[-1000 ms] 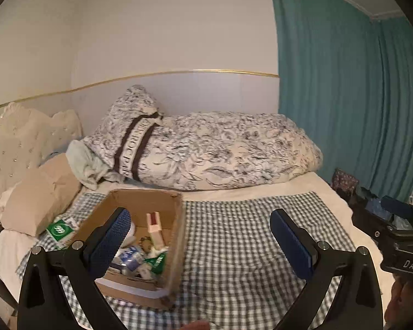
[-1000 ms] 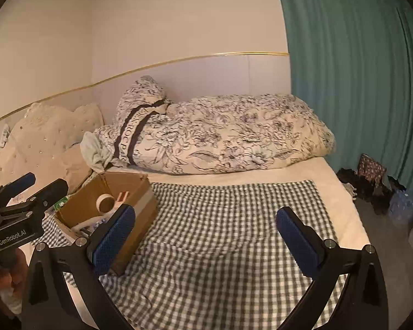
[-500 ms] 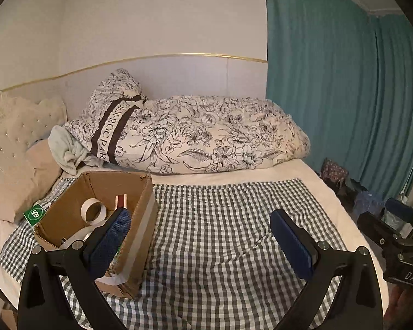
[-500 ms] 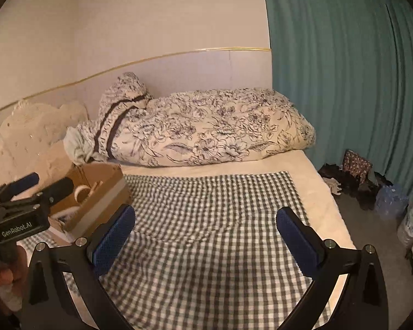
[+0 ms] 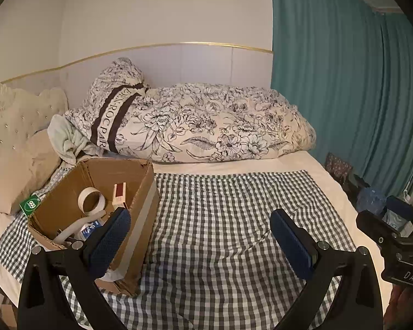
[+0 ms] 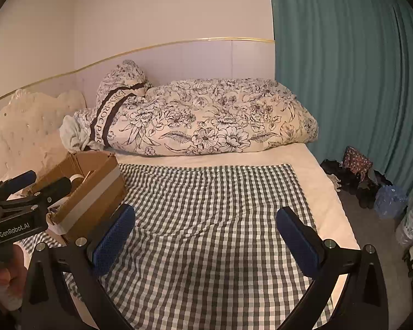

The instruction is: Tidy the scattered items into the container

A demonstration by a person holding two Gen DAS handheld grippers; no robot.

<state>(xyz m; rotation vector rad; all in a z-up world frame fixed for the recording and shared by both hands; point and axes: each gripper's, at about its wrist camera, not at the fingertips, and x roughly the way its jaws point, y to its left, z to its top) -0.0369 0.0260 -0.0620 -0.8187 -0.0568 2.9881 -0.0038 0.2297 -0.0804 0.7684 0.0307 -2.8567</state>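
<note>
A bedroom scene viewed from two handheld grippers held side by side above a bed. The left gripper (image 5: 199,236) has its two blue-padded fingers spread wide with nothing between them; the right gripper (image 6: 205,233) is the same, fingers wide apart and empty. Both hover clear of the bedding rather than reaching for anything, which suggests there is nothing left to pick up here.

The container, a brown cardboard box (image 5: 140,192), sits on the left part of a grey-and-white checked cloth (image 5: 234,220) spread over the bed. Its top is open and a pale strip of tape runs along its near side. Inside lie a roll of white tape (image 5: 91,199), a small red-and-white carton (image 5: 119,194) leaning against the inner wall, and a blue-and-white packet (image 5: 90,227) lower down; other bits near the bottom are too shadowed to name. The box stands at the cloth's edge, probably so items could be dropped in from either hand.

The rest of the checked cloth looks bare. A small green tag (image 5: 30,205) lies just beside the box, outside it; whether it counts as a stray item is unclear. Behind, a rolled floral duvet (image 5: 206,126) lies along the wall, with a teal curtain (image 5: 344,82) on the right
</note>
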